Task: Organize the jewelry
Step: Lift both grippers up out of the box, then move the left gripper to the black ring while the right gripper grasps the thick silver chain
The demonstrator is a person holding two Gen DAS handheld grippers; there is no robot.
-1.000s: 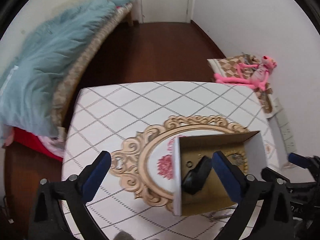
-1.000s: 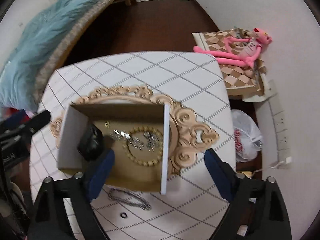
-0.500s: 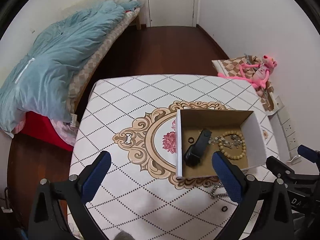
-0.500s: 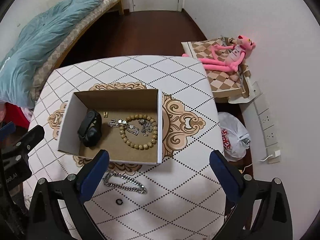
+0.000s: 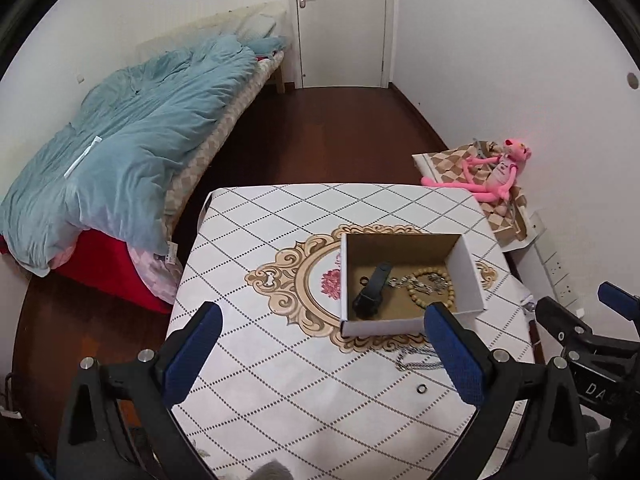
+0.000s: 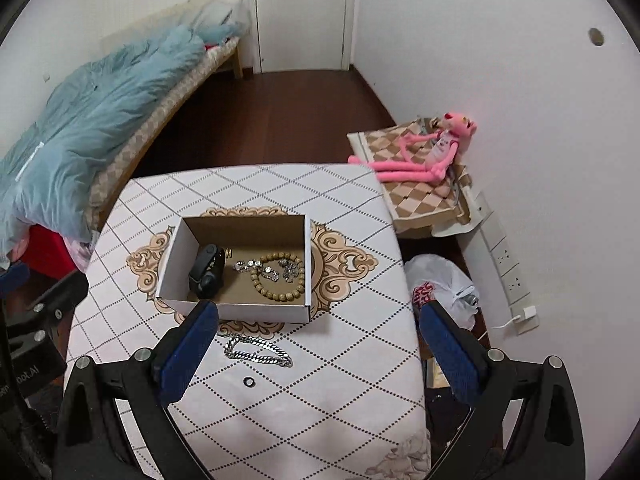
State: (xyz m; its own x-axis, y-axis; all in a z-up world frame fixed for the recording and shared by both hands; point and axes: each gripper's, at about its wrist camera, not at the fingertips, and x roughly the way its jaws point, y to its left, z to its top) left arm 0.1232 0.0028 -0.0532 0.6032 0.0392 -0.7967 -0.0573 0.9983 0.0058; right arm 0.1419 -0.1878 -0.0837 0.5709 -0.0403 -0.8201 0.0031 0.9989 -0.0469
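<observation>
An open cardboard box [image 6: 236,308] stands on the white patterned table [image 6: 340,380]; it also shows in the left wrist view [image 5: 468,276]. Inside lie a black wristband [image 6: 207,270], a wooden bead bracelet [image 6: 280,294] and small silver pieces [image 6: 256,269]. A silver chain [image 6: 258,354] and a small black ring [image 6: 249,381] lie on the table in front of the box. My left gripper [image 5: 322,348] and right gripper [image 6: 318,350] are both open, empty and held high above the table's near side.
A bed with a blue quilt [image 5: 132,152] stands to the left. A pink plush toy [image 6: 424,156] lies on a checked cushion at the right. A white plastic bag [image 6: 440,288] sits on the floor beside the table. A shut door [image 5: 340,24] is at the back.
Both grippers have risen and pulled back from the box, so it looks smaller and farther. The chain and ring in front of the box have come into full view.
</observation>
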